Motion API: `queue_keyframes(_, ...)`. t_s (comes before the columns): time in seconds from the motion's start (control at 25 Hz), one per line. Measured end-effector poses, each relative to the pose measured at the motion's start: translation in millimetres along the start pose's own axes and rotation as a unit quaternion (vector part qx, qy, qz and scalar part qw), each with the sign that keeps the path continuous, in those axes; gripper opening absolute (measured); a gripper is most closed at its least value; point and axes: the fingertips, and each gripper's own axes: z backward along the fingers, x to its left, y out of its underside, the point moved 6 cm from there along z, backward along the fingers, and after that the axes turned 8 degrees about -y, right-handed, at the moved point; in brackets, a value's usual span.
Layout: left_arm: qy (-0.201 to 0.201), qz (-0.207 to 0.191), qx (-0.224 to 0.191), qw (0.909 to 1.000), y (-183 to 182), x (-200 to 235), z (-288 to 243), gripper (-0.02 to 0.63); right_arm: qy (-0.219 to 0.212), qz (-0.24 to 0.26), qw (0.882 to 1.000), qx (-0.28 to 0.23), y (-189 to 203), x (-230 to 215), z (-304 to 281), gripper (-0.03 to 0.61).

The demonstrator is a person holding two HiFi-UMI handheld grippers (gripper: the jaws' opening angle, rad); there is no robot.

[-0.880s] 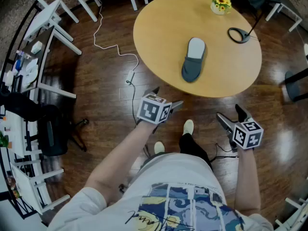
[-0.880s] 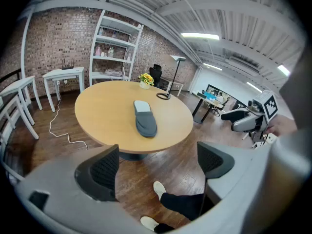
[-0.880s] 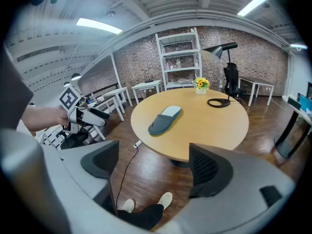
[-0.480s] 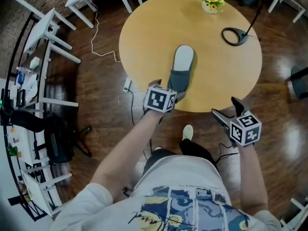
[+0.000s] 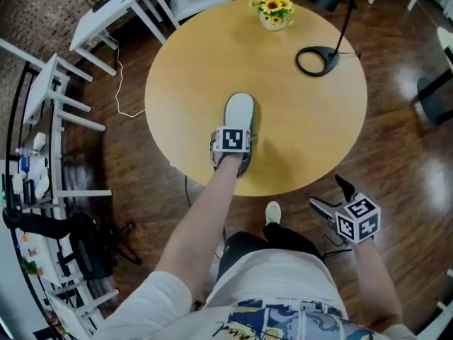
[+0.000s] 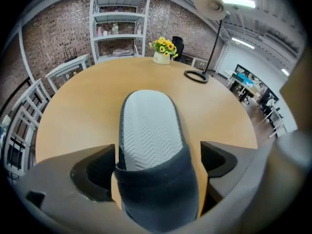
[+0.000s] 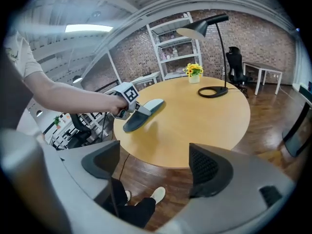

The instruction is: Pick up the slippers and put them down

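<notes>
One slipper (image 5: 239, 112), pale insole with a dark grey strap, lies on the round wooden table (image 5: 318, 126) near its front edge. My left gripper (image 5: 233, 134) is down over the strap end. In the left gripper view the slipper (image 6: 148, 130) fills the gap of my left gripper (image 6: 157, 155), whose jaws stand wide apart on either side of the strap; it is open. My right gripper (image 5: 331, 195) hangs open and empty off the table's front right, over the floor. The right gripper view shows the slipper (image 7: 145, 112) and the open right gripper (image 7: 155, 167).
A black lamp base (image 5: 316, 61) with its stem and a pot of yellow flowers (image 5: 272, 9) stand at the table's far side. White tables and chairs (image 5: 106, 13) crowd the far left. A cable (image 5: 131, 101) trails on the wooden floor.
My left gripper has moved forward from below the table's edge onto the table, and its jaws now straddle the slipper's strap. My right gripper has stayed low beside the table.
</notes>
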Motion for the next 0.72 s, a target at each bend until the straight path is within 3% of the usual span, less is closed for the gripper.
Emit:
queue_keyframes(0.12, -0.018, -0.002, 0.038, 0.9991, -1, -11, -30, 0.546, 0.004, -0.015, 1.000, 0.003, 9, -26, 7, 0.448)
queue_keyframes(0.2, -0.009, 0.001, 0.042, 0.9991, -2, -26, -37, 0.552, 0.005, -0.021, 1.000, 0.008, 16, -40, 15, 0.444)
queue_keyframes(0.28, 0.006, 0.010, 0.048, 0.9988, -4, -40, -29, 0.490, 0.005, -0.020, 1.000, 0.010, 17, -47, 27, 0.440)
queue_keyframes(0.52, 0.028, 0.034, 0.037, 0.9984, 6, -38, 2, 0.482, -0.022, 0.010, 1.000, 0.013, 5, -38, 17, 0.440)
queue_keyframes(0.72, 0.031, 0.040, -0.016, 0.9986, 34, -2, 55, 0.480, -0.047, 0.053, 0.997, 0.024, 7, 6, -8, 0.440)
